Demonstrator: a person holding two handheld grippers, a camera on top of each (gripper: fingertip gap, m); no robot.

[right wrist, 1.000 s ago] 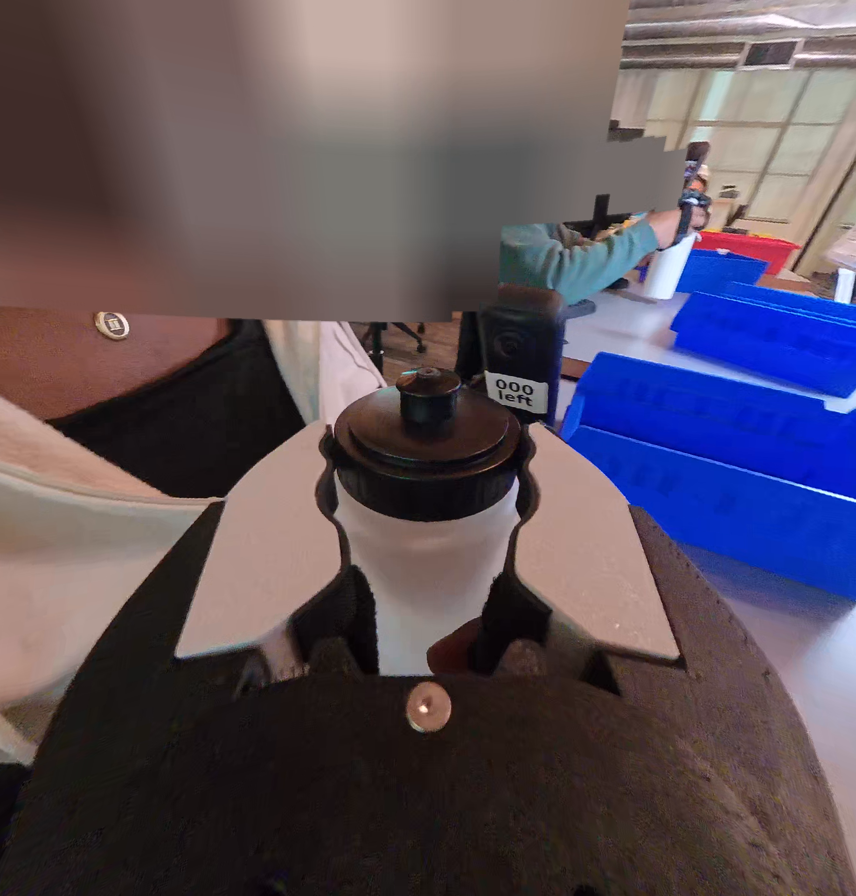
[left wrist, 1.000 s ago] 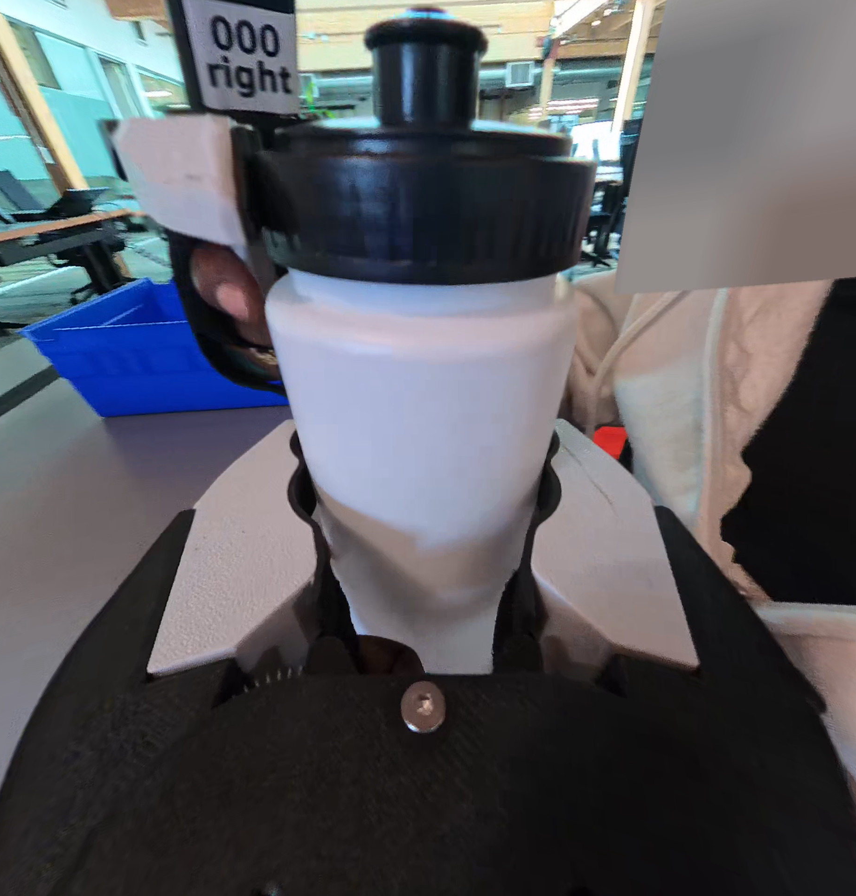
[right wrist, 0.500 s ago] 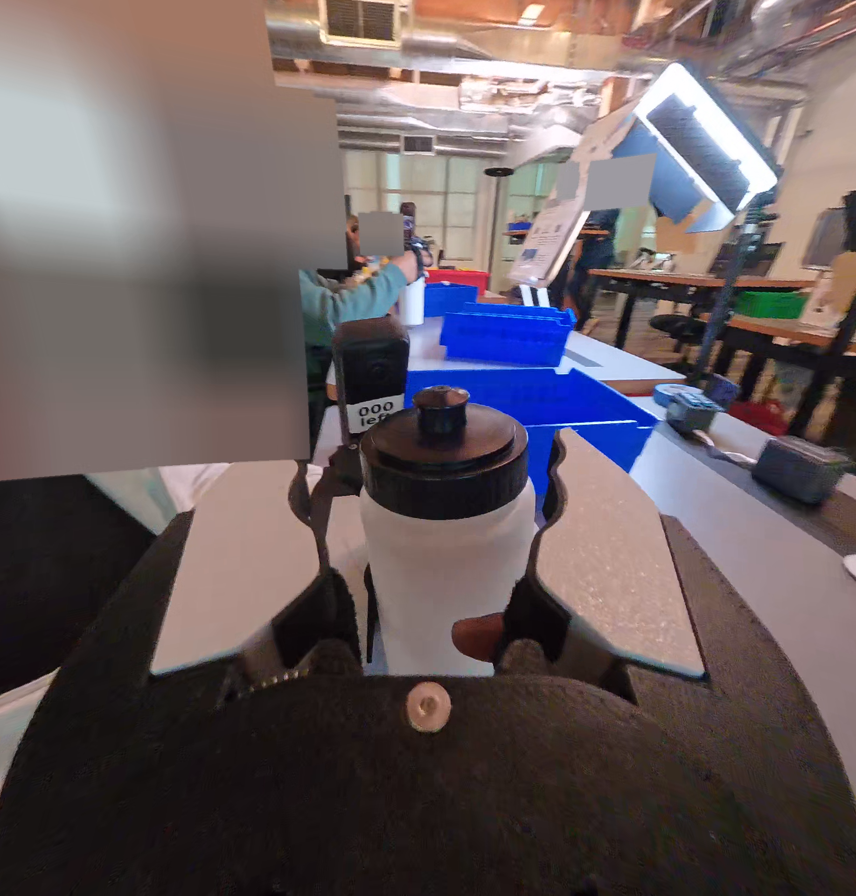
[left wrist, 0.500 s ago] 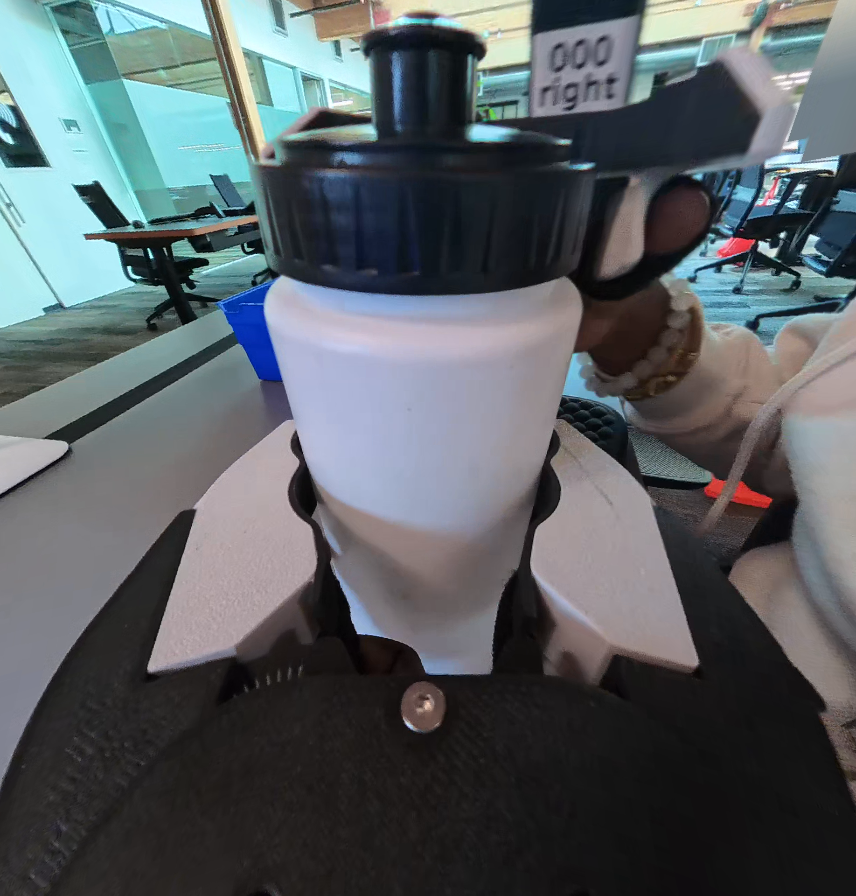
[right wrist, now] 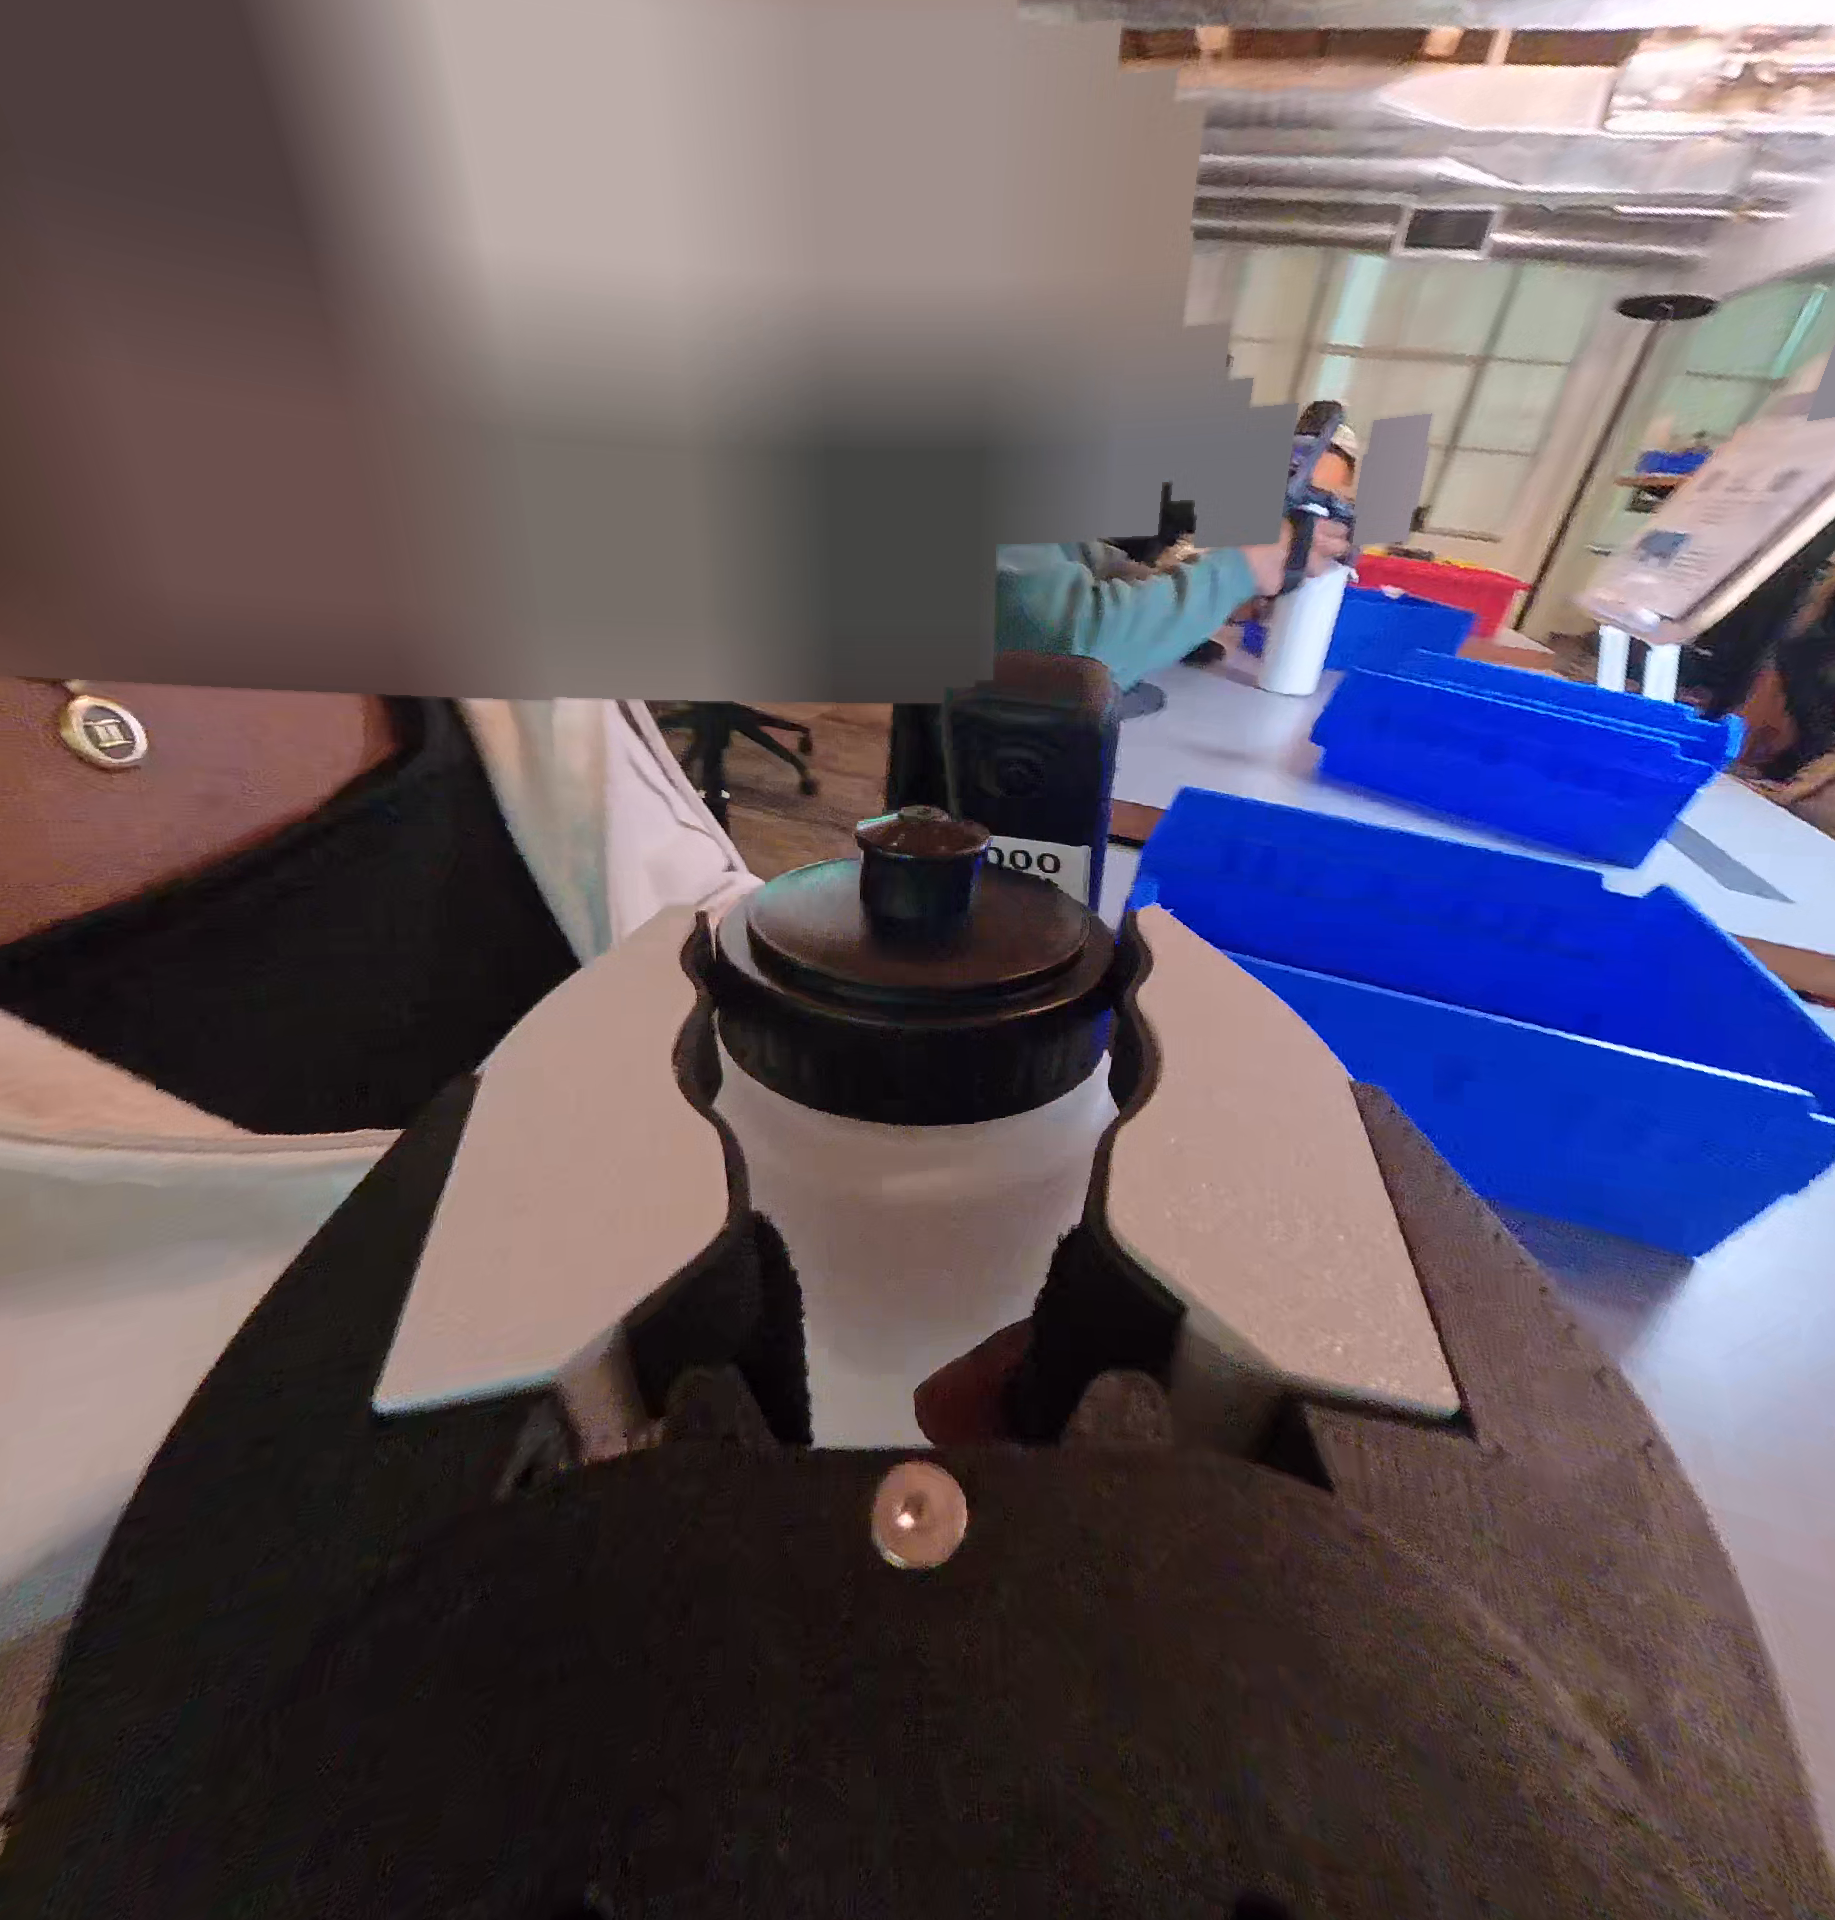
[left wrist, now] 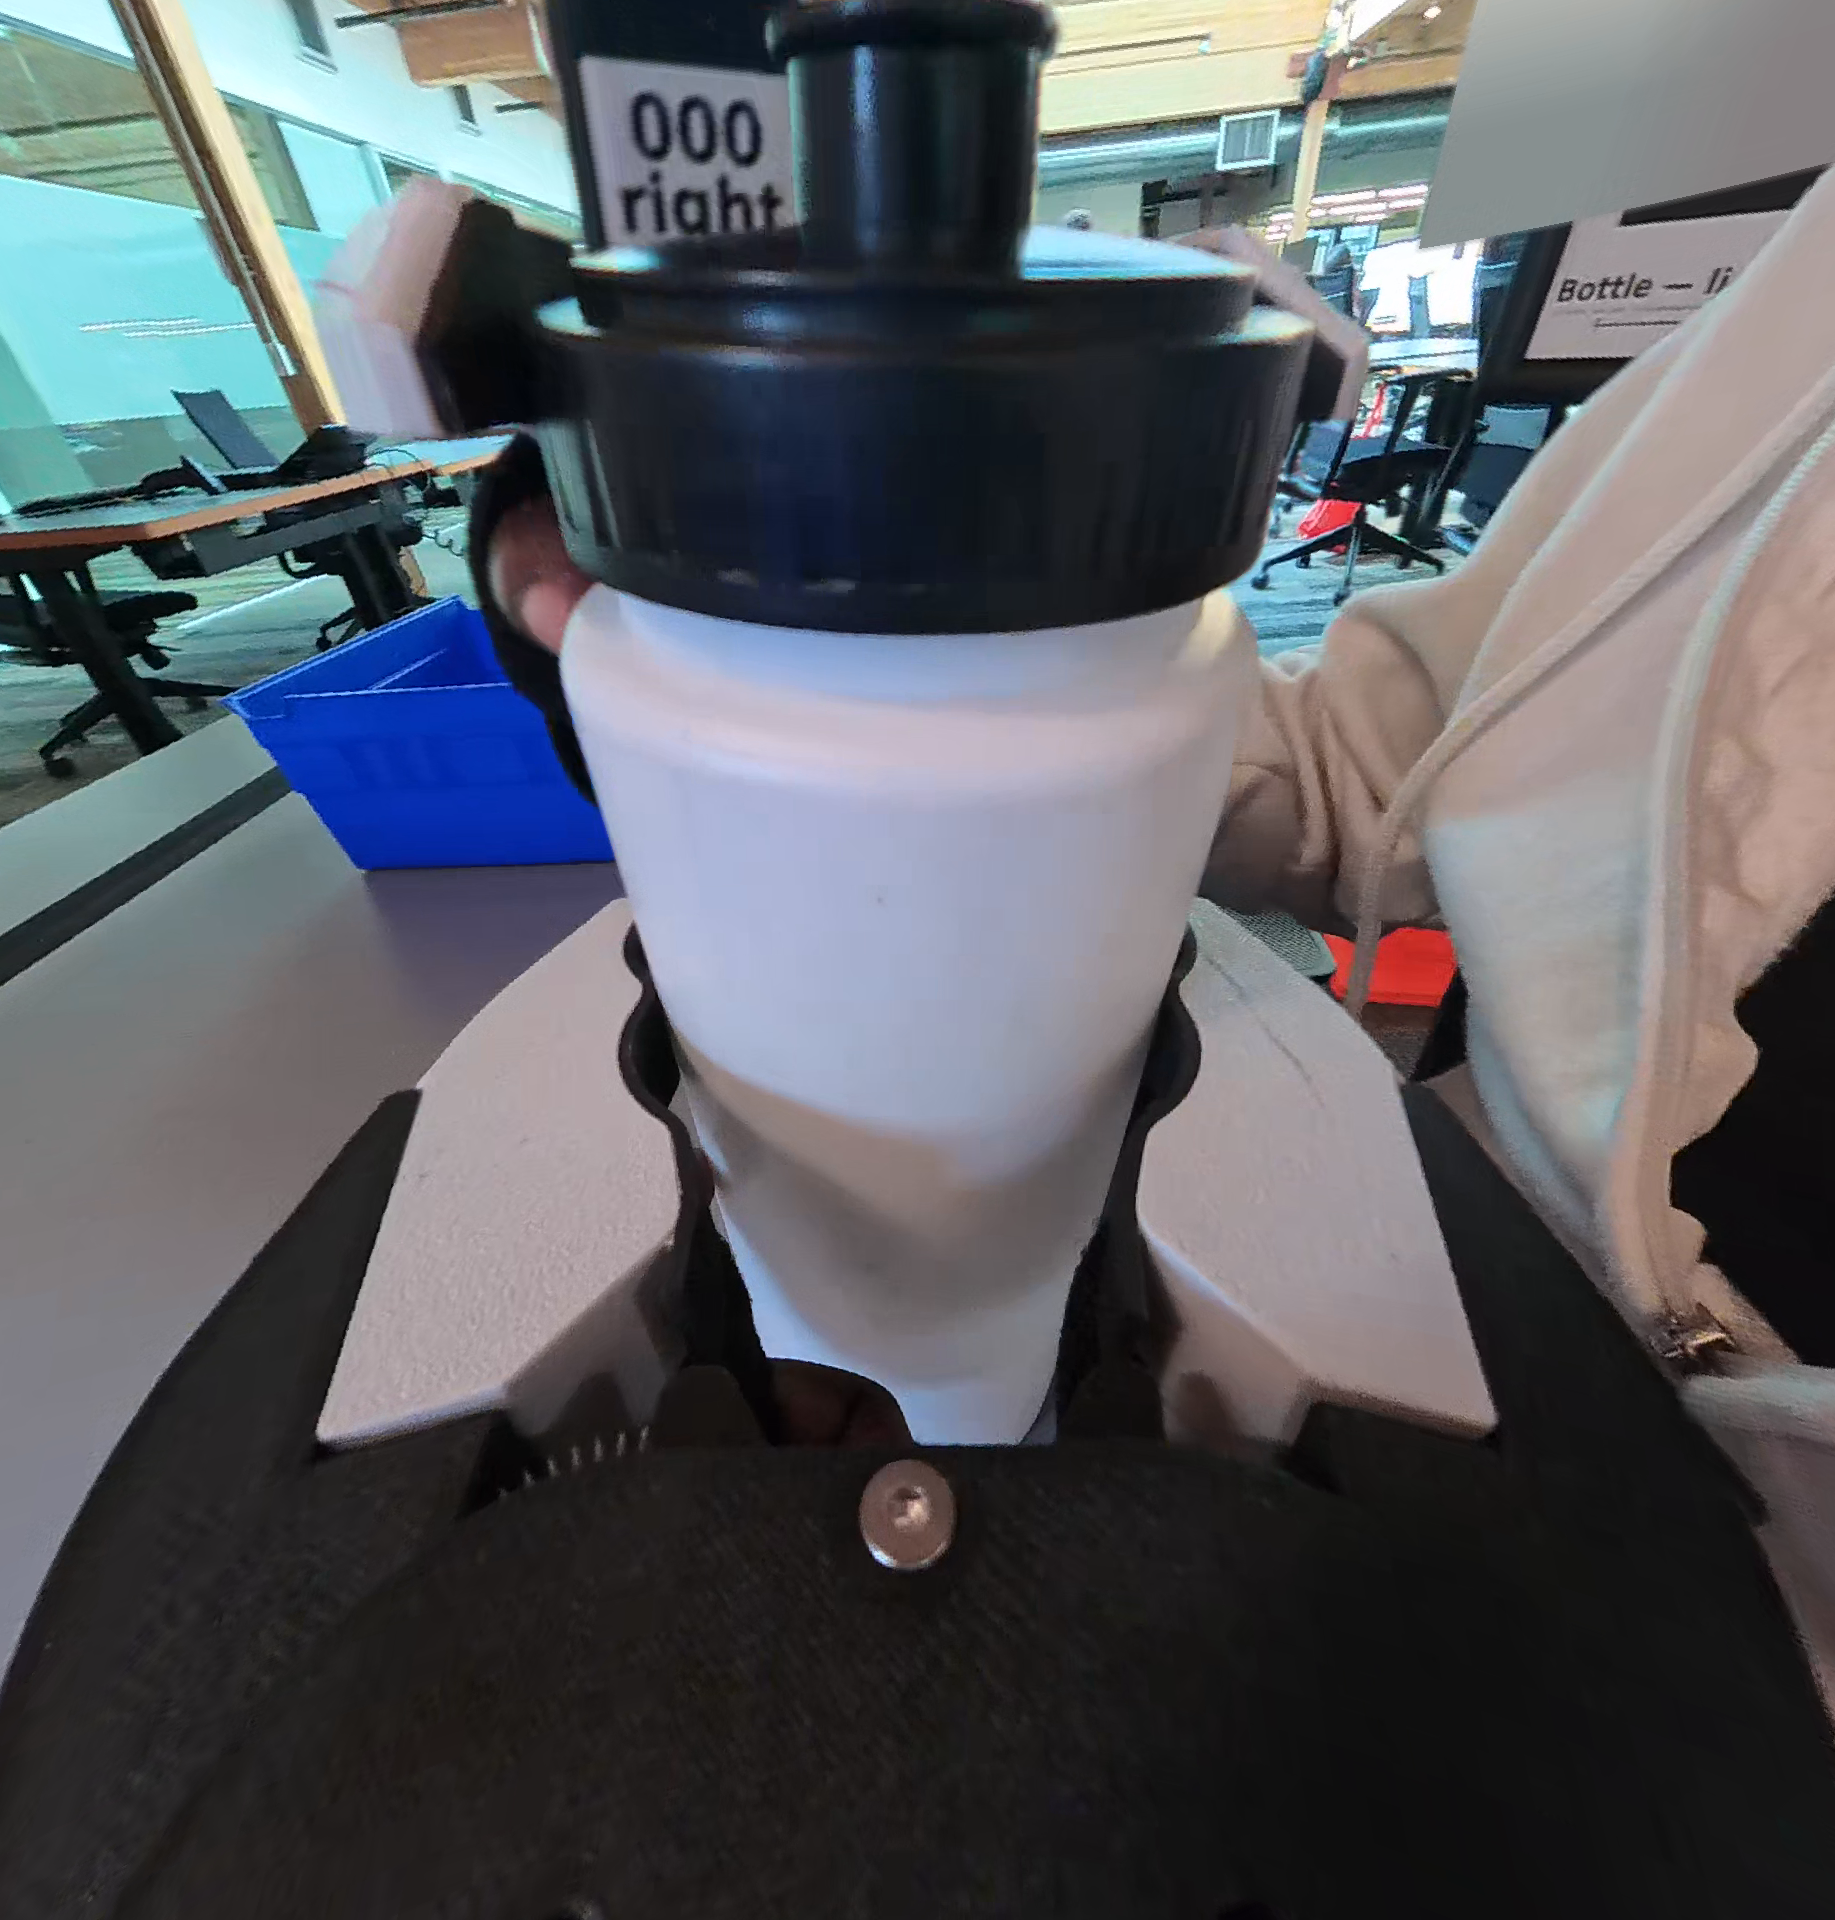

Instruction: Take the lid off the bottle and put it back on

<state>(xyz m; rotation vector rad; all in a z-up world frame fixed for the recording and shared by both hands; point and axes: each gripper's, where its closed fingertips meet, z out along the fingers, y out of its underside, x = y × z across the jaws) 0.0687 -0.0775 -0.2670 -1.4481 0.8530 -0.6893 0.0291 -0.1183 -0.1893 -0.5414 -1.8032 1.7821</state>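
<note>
Left gripper clamped the white bottle body; right gripper pinched the black lid (seated on bottle), blue bin beside.

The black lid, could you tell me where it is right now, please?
The lid sits on the white bottle, clamped by the right tool, while the left tool grips the bottle's body.

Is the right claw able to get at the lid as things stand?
Yes, it seems so: the right claw is already closed around the black lid, with nothing between them, while the left claw holds the bottle steady.
</note>
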